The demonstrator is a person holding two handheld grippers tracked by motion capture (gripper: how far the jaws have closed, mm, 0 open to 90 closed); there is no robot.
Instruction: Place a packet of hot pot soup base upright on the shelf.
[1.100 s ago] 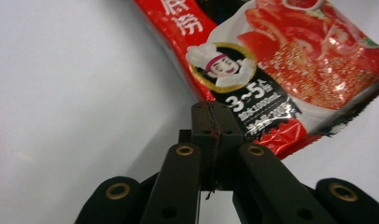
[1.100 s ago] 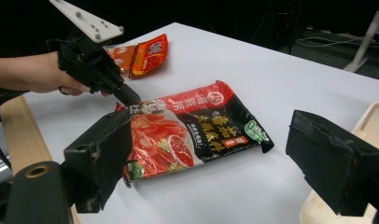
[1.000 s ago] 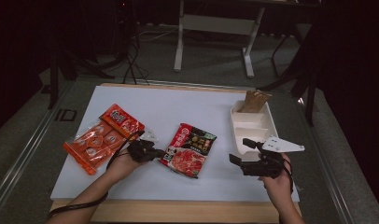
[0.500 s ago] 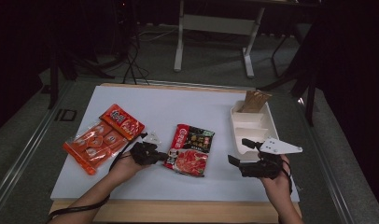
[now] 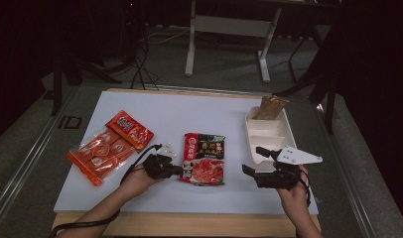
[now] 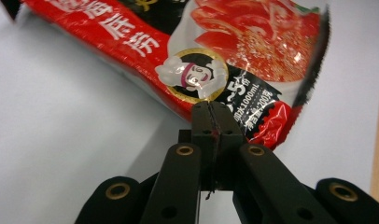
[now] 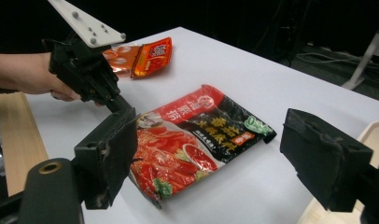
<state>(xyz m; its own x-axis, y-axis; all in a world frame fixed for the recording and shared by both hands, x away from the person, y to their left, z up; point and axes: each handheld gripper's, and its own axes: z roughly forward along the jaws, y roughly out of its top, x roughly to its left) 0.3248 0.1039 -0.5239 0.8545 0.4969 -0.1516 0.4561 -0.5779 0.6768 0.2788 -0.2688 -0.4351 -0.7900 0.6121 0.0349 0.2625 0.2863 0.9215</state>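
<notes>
Now, count them off: three packets on the desk (image 5: pixel 189 106), plus one brown pouch (image 5: pixel 270 107) standing in the far end of the white tray (image 5: pixel 284 130) at the right of the high view. One red-and-black packet (image 5: pixel 203 158) lies flat at centre; two orange packets (image 5: pixel 109 146) overlap at the left, the smaller one atop the larger. Two grippers, one per hand.

The left gripper (image 6: pixel 211 116) has its jaws pressed together, clamped on the near left edge of the red-and-black packet, right below the chef logo; the right gripper view shows that edge raised a little off the desk. The right gripper (image 7: pixel 201 154) has its jaws spread wide, holding nothing, with the packet lying beyond them; in the high view it sits lower right, just beside the tray's near end.

The desk top is white with a wooden front edge. Around it, grey floor, a white frame stand beyond, cables upper left, and dark surroundings.
</notes>
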